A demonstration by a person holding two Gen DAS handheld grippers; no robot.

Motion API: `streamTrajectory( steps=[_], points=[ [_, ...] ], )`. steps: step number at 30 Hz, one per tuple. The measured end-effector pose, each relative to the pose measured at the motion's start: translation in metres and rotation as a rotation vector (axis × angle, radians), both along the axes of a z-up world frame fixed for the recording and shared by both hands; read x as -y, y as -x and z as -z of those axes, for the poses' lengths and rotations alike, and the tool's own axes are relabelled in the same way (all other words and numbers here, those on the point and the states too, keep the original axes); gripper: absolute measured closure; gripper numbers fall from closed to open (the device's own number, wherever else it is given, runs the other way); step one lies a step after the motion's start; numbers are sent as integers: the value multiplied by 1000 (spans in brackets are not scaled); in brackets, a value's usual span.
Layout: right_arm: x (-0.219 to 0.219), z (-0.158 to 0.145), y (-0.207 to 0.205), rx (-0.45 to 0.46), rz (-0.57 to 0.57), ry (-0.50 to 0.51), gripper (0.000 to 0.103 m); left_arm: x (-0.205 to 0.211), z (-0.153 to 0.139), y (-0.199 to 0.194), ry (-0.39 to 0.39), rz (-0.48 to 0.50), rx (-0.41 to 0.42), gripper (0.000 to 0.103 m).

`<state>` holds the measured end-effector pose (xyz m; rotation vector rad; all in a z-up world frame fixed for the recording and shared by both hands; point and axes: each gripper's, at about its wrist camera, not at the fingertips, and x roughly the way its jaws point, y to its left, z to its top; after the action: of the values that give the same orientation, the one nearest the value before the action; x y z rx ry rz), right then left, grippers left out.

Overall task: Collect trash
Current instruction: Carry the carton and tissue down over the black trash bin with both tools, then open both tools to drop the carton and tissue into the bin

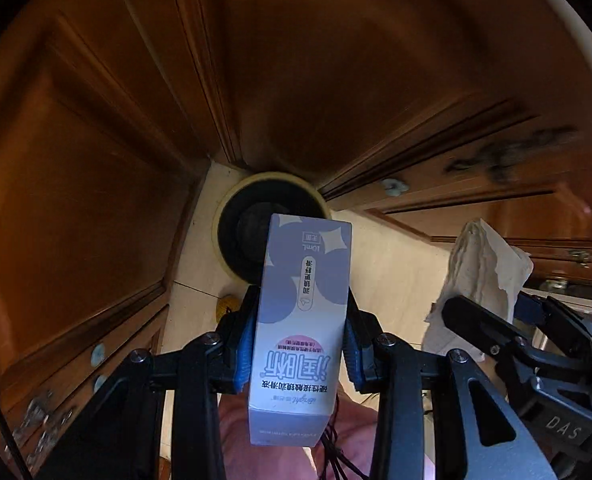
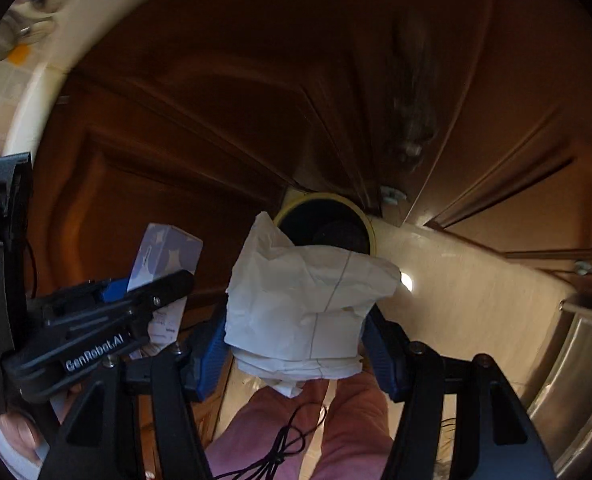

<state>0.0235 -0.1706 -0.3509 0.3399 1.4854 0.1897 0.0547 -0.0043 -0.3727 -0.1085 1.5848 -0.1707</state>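
- Left tongs [image 1: 298, 344] pinch an upright lavender carton [image 1: 302, 320], long axis pointing at the bin.
- Right tongs [image 2: 296, 344] pinch crumpled white paper [image 2: 308, 300].
- Yellow-rimmed bin [image 1: 231, 208] sits mid-frame, directly beyond both loads.

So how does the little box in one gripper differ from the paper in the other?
The lavender carton is a stiff, straight-edged box with printed text; the white tissue paper is soft, crumpled and unprinted. The carton sits in the left gripper, the paper in the right gripper. Both are clamped above the yellow-rimmed bin.
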Motion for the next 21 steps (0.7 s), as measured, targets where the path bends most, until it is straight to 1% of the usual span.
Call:
streamTrajectory(
  steps=[5,8,9,11,14,15,17,18,19,20,21],
  points=[
    [6,64,-5,-33,95,-14,41,3,62,-14,16,12,-39,68],
    [4,107,-11,-71,127,-2,41,4,98,-21,20,10,-45,68],
    [2,120,-13,-82,134,-1,41,4,109,-23,37,11,-57,68],
    [0,148,-17,-105,152,10,41,4,132,-28,35,13,-80,68],
    [-3,179,-25,-123,172,16,40,2,160,-35,32,25,-92,66],
    [-2,185,-28,-123,179,18,39,1,168,-38,31,25,-99,63],
    [-3,196,-32,-114,195,19,38,-4,175,-42,21,17,-104,52],
    [-4,201,-34,-108,205,17,37,-9,180,-44,1,8,-103,39],
    [-3,204,-35,-107,215,5,33,-14,186,-48,-16,-6,-105,27],
    [-2,208,-36,-111,232,-18,31,-21,191,-51,-15,-24,-109,22],
    [-3,211,-37,-113,248,-38,26,-28,193,-52,1,-44,-113,16]
  ],
)
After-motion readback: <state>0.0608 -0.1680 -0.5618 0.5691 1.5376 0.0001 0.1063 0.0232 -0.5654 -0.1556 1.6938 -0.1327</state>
